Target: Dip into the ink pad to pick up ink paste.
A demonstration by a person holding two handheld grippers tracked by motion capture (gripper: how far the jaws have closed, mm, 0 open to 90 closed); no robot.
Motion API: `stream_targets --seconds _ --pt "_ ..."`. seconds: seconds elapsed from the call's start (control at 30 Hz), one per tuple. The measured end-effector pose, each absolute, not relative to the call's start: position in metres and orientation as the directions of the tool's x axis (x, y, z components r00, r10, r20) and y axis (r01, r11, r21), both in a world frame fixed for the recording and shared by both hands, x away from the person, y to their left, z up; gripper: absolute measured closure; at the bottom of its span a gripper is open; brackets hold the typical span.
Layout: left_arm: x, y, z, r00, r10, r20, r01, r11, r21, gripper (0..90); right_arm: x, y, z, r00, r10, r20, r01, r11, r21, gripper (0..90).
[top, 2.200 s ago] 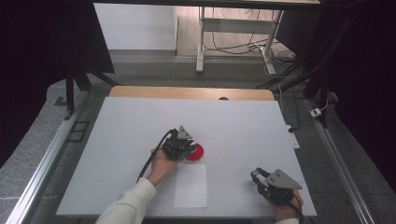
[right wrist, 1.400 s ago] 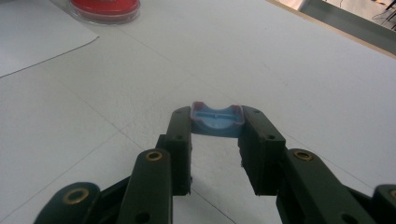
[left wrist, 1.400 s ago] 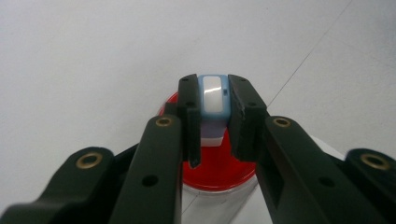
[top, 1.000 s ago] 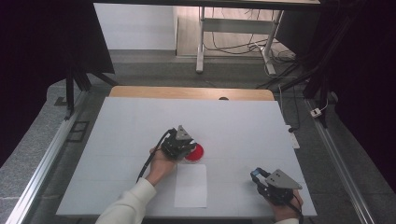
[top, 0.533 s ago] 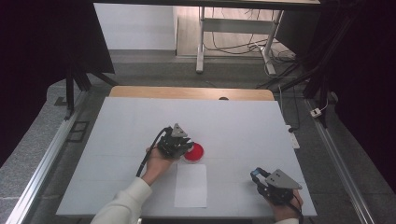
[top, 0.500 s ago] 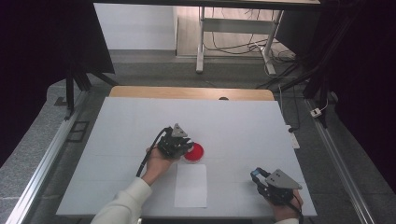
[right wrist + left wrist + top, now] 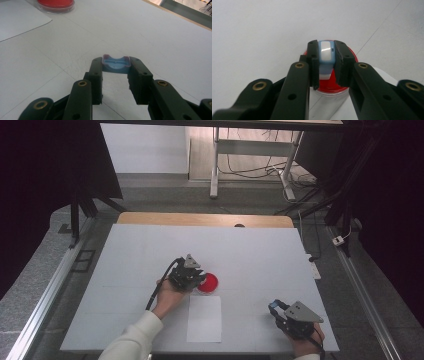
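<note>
Left gripper (image 7: 200, 276), at the left edge of the red dish (image 7: 207, 282), has its jaws clamped on a small pale-blue stamp body (image 7: 325, 56), white face up, held directly over the dish; in the left gripper view the piece hangs over the red surface, and contact cannot be told. The dish sits mid-table, just beyond the white paper sheet (image 7: 204, 318), whose far edge nearly touches it. Judged step: inking the piece on the dish before moving it to the sheet. To do it well: lower straight down, keep the piece square between the jaws, press lightly so the shallow dish does not slide, then lift vertically before crossing to the sheet. Right of the dish and well apart from it, near the table's front edge, the right gripper (image 7: 276, 308) is closed on a blue cap (image 7: 116, 64) with a reddish rim, held just above the table; best kept parked there, clear of the sheet.
</note>
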State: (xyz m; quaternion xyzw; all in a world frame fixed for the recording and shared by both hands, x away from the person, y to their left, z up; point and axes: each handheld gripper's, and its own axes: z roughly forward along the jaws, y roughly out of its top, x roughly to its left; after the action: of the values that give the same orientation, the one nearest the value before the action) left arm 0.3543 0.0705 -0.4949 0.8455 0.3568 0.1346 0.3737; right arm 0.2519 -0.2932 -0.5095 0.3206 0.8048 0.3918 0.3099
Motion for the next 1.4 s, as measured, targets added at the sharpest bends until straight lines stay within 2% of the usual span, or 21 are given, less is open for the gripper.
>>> stream_targets --seconds 0.4,0.73,1.4 --pt "0.3543 0.0695 -0.4991 0.707 0.706 -0.034 0.506 -0.473 0.722 75.7 0.2514 -0.2926 -0.5093 -0.604 0.757 -0.249 0.273 0.489 0.828 64.9" --pt "0.3504 0.0651 -0.4994 0.710 0.705 0.013 0.486 -0.503 0.715 75.8 0.2513 -0.2909 -0.5097 -0.606 0.756 -0.249 0.273 0.491 0.827 64.9" --pt "0.3510 0.0674 -0.5008 0.710 0.704 -0.004 0.489 -0.489 0.722 75.8 0.2514 -0.2904 -0.5097 -0.605 0.754 -0.255 0.273 0.497 0.824 64.9"
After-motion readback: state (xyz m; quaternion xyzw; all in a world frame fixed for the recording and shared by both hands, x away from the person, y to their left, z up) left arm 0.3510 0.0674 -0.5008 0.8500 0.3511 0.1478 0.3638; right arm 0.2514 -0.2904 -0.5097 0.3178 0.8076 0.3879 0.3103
